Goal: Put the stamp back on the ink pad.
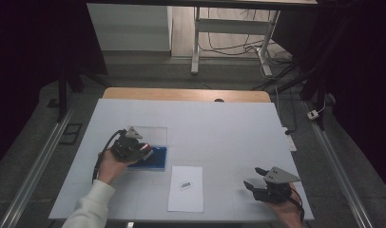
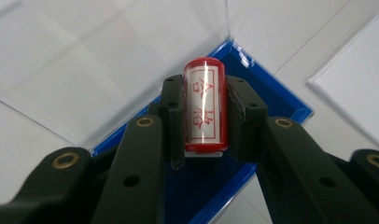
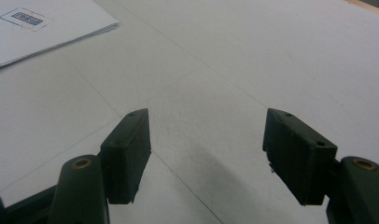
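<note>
White tabletop (image 1: 219, 128), stamp (image 2: 205, 105) over blue tray (image 2: 276, 100)

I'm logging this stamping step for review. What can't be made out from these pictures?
- Stamp in the left gripper: its lower end, hidden by the fingers in the left gripper view.
- Blue tray: its contents, covered by the gripper in the high view.
- Paper sheet: its printed label, too small to read.

The red stamp (image 2: 204, 105) looked like glossy plastic, catching a bright streak of light, and the blue tray (image 2: 281, 100) beneath it shone too, with a clear lid (image 2: 108, 56). The paper sheet (image 1: 185, 188) and white table cover (image 3: 253, 60) were matt, while the gripper pads (image 3: 127, 154) looked dull black and slightly rough.
</note>
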The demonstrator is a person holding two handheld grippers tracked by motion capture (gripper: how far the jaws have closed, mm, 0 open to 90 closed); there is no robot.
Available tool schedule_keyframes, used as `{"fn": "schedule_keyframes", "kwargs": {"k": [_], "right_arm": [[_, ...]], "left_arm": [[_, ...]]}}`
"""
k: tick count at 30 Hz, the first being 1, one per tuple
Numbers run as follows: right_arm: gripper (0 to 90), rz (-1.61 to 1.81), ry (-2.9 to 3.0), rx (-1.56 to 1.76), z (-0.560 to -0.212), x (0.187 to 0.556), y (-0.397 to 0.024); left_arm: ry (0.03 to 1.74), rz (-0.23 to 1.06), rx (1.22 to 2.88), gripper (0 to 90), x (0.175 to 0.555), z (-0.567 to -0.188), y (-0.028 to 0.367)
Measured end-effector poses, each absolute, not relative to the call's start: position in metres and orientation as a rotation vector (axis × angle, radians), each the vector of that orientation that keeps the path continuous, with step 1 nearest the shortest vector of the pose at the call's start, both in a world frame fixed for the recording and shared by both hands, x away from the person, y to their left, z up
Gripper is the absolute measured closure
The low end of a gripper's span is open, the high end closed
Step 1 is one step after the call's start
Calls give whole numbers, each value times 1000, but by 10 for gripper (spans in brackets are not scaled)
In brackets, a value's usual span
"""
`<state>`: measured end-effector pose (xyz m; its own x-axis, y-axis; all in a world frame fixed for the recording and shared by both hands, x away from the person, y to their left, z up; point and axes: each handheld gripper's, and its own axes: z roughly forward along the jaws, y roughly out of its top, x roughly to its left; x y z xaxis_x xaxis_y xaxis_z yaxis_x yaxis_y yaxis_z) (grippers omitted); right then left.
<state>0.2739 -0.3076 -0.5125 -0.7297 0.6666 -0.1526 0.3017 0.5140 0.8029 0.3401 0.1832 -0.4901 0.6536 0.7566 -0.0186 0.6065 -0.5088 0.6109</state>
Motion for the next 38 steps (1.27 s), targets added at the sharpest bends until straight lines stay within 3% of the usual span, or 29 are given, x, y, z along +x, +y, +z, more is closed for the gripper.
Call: {"fn": "schedule_keyframes", "kwargs": {"k": [8,12,16,28,38], "right_arm": [[316,1105,2313,795,-512,274,-308],[316,1118,2306,794,-511,274,-308],[316,1122,2303,796,-511,274,-309],[316,1133,2297,806,-512,278,-309],[316,1140,2283,799,-510,278,-308]], "left_arm": [[1046,345,2267,668,338,-492,182],[1043,405,2192,383,327,-488,183],[1040,439,2137,258,310,-483,187],[1026,399,2053,231,248,-497,205],[1019,369,2041,233,236,-500,208]]}}
